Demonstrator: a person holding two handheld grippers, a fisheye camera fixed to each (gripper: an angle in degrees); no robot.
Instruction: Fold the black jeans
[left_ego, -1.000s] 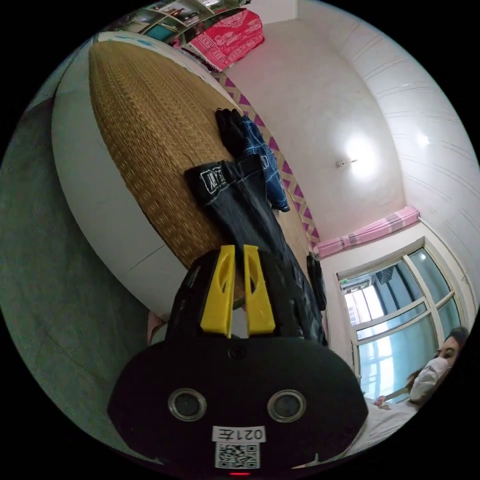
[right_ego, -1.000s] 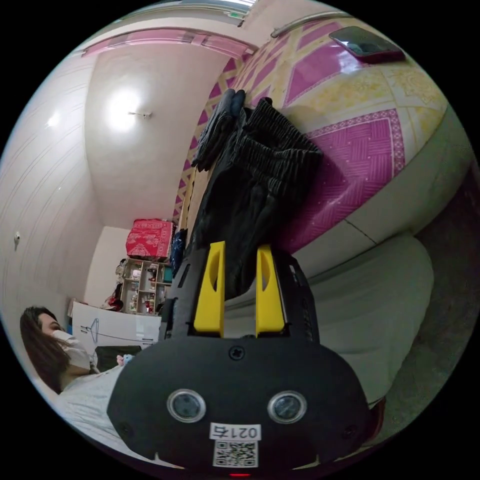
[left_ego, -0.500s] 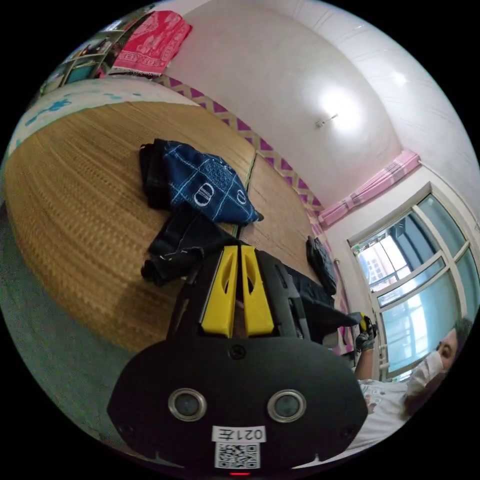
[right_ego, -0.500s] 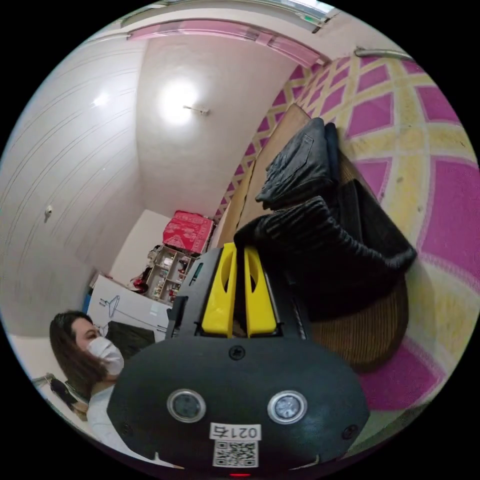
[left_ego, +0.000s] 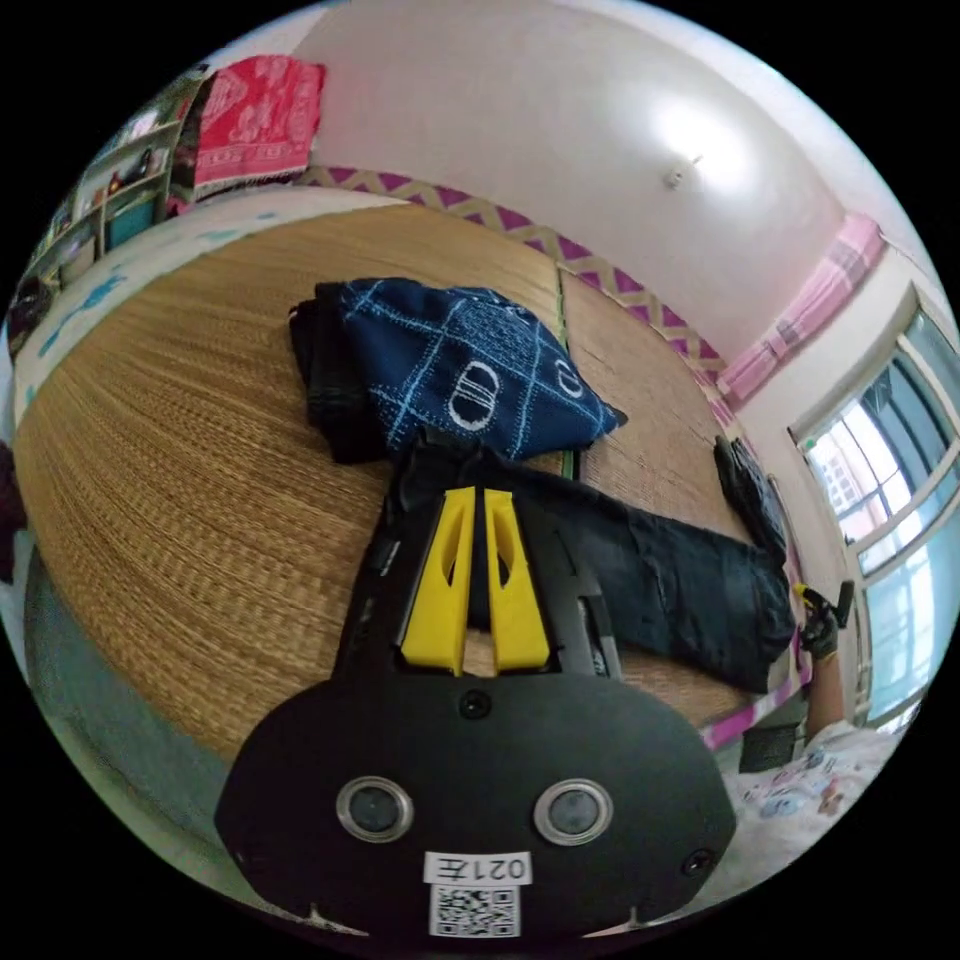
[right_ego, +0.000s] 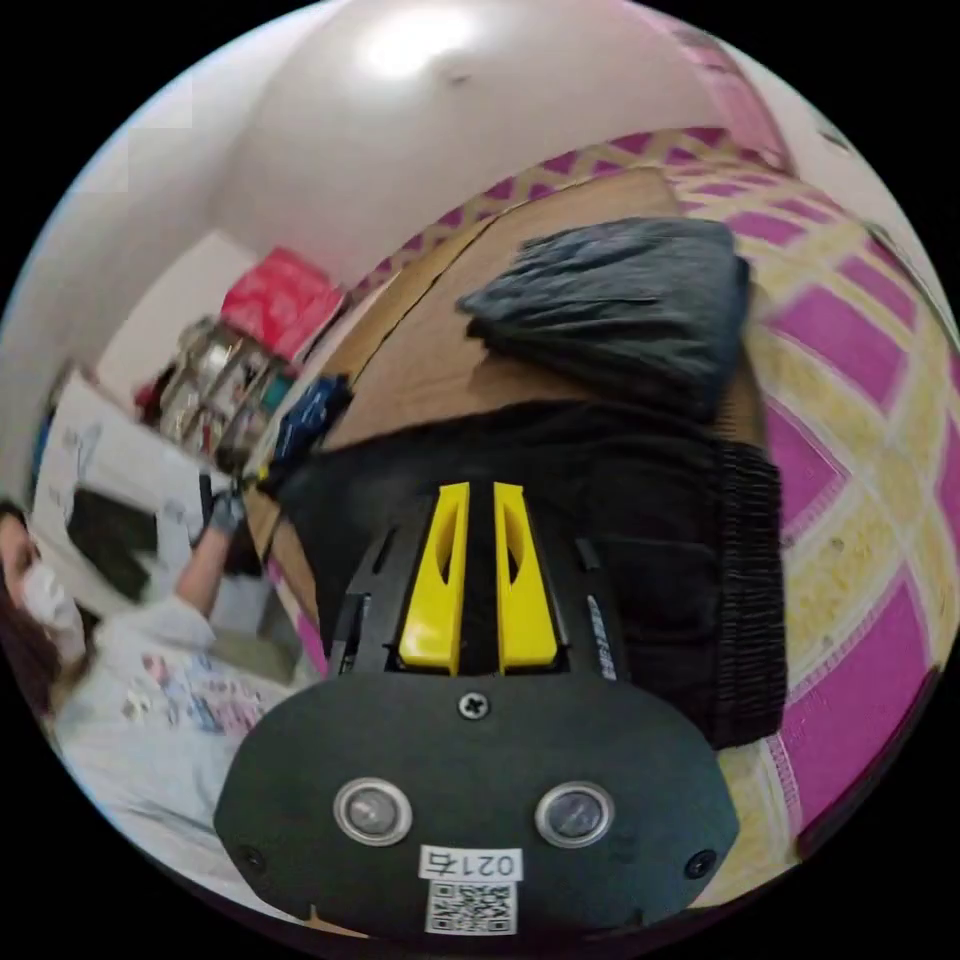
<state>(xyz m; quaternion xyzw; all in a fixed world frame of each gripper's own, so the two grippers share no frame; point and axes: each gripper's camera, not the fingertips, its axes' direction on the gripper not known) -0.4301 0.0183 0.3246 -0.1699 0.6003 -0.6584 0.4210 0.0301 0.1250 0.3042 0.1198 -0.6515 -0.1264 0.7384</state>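
Note:
The black jeans (left_ego: 660, 570) lie stretched out flat across the woven mat (left_ego: 200, 480), pulled long between my two grippers. My left gripper (left_ego: 476, 492) has its yellow jaws shut on one end of them, just below a folded blue patterned garment (left_ego: 450, 360). My right gripper (right_ego: 481, 487) is shut on the other end of the jeans (right_ego: 640, 520), whose ribbed edge lies toward the pink and yellow sheet (right_ego: 850, 340). In the left gripper view, the right gripper (left_ego: 825, 600) shows small at the far end, in a gloved hand.
A folded dark garment (right_ego: 620, 290) lies on the mat just beyond the jeans, also seen as the dark garment (left_ego: 745, 480). A person (right_ego: 120, 660) stands by the bed's edge. Shelves (right_ego: 200, 390) under a red cloth (right_ego: 280, 295) stand at the far wall. A window (left_ego: 890, 480) is to the right.
The jeans hung bunched off the bed's edge a second ago; now they lie spread long and flat on the mat. Both jaws have closed tighter, and both cameras have swung over the bed.

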